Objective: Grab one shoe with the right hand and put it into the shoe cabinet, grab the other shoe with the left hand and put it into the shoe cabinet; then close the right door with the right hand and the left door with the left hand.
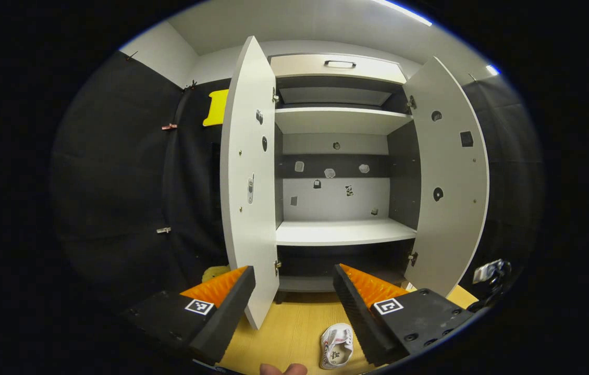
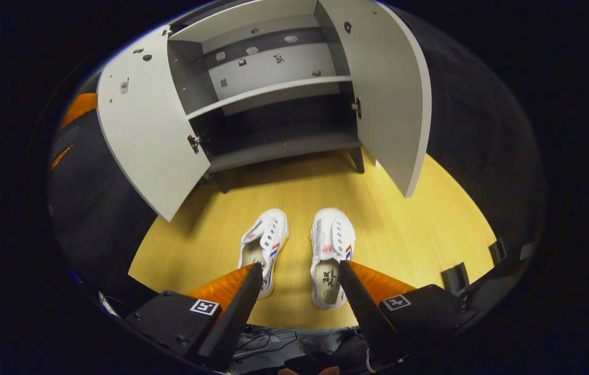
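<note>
Two white canvas shoes lie side by side on the wooden floor, toes toward the cabinet: the left shoe and the right shoe. My right gripper hovers open above their heel ends, holding nothing. The shoe cabinet stands beyond them with its left door and right door swung wide. In the left gripper view, my left gripper is open and empty, facing the cabinet's white middle shelf. One shoe lies low between its fingers.
The open left door and right door jut out toward me on either side. A drawer with a handle tops the cabinet. A small device on a stand is at the right. Black brackets sit on the floor's right edge.
</note>
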The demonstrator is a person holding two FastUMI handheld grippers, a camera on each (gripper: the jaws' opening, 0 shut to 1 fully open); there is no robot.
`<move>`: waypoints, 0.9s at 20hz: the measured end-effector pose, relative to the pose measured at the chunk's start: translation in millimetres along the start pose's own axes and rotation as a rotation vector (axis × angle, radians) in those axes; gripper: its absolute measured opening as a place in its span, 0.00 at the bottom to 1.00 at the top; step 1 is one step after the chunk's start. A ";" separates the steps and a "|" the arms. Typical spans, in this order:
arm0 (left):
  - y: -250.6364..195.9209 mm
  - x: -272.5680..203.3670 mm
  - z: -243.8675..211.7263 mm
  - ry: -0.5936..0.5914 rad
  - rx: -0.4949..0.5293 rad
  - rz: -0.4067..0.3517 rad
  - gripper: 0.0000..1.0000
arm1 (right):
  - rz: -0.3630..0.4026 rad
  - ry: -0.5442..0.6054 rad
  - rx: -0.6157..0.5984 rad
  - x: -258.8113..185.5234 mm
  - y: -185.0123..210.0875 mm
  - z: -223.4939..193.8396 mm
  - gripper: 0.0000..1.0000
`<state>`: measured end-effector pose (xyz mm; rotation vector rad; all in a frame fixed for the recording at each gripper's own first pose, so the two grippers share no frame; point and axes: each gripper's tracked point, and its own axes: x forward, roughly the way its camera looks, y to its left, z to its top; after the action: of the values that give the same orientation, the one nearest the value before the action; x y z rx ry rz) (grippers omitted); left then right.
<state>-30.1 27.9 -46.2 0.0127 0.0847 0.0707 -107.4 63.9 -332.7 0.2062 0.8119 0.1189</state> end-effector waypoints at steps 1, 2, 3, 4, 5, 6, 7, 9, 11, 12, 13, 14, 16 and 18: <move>0.8 -2.0 -3.5 0.007 -0.002 0.004 0.95 | 0.001 0.017 0.006 9.1 -1.5 -7.8 0.97; 1.8 -3.7 -6.5 0.014 -0.002 0.007 0.95 | 0.007 0.023 0.013 18.4 -1.5 -13.7 0.95; 3.1 -6.1 -10.4 0.019 0.000 0.011 0.95 | 0.008 0.025 0.020 27.7 -2.3 -18.0 0.94; 4.7 -7.4 -14.4 0.026 0.003 0.017 0.95 | -0.001 0.024 0.023 39.0 -4.9 -21.7 0.87; 6.9 -9.1 -18.5 0.034 0.007 0.023 0.95 | -0.015 0.028 0.019 51.4 -8.7 -26.6 0.82; 8.7 -10.5 -21.6 0.042 0.010 0.029 0.95 | -0.037 0.034 0.015 62.1 -13.8 -33.0 0.73; 10.6 -12.0 -26.1 0.050 0.010 0.035 0.95 | -0.055 0.043 0.013 73.4 -18.1 -38.1 0.68; 13.3 -14.2 -32.4 0.061 0.010 0.046 0.95 | -0.084 0.055 0.003 92.5 -24.5 -47.6 0.56; 14.8 -16.7 -40.1 0.074 0.010 0.055 0.95 | -0.093 0.026 -0.013 107.7 -23.0 -45.8 0.56; 15.1 -17.2 -44.4 0.081 0.010 0.058 0.95 | -0.092 -0.007 -0.030 113.2 -22.4 -39.9 0.56; 15.3 -18.0 -48.2 0.088 0.010 0.061 0.95 | -0.098 -0.035 -0.053 120.1 -23.2 -35.1 0.56; 15.2 -18.9 -52.5 0.093 0.010 0.065 0.95 | -0.104 -0.045 -0.063 126.5 -22.9 -35.6 0.56; 15.9 -20.1 -61.1 0.110 0.011 0.076 0.95 | -0.138 -0.050 -0.048 142.2 -31.1 -35.9 0.52; 17.0 -22.0 -67.1 0.119 0.013 0.086 0.95 | -0.166 -0.109 -0.025 150.5 -35.5 -21.9 0.37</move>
<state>-58.8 43.9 -110.9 0.0247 0.2038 0.1568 -19.7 60.0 -461.8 0.1205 0.7152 -0.0379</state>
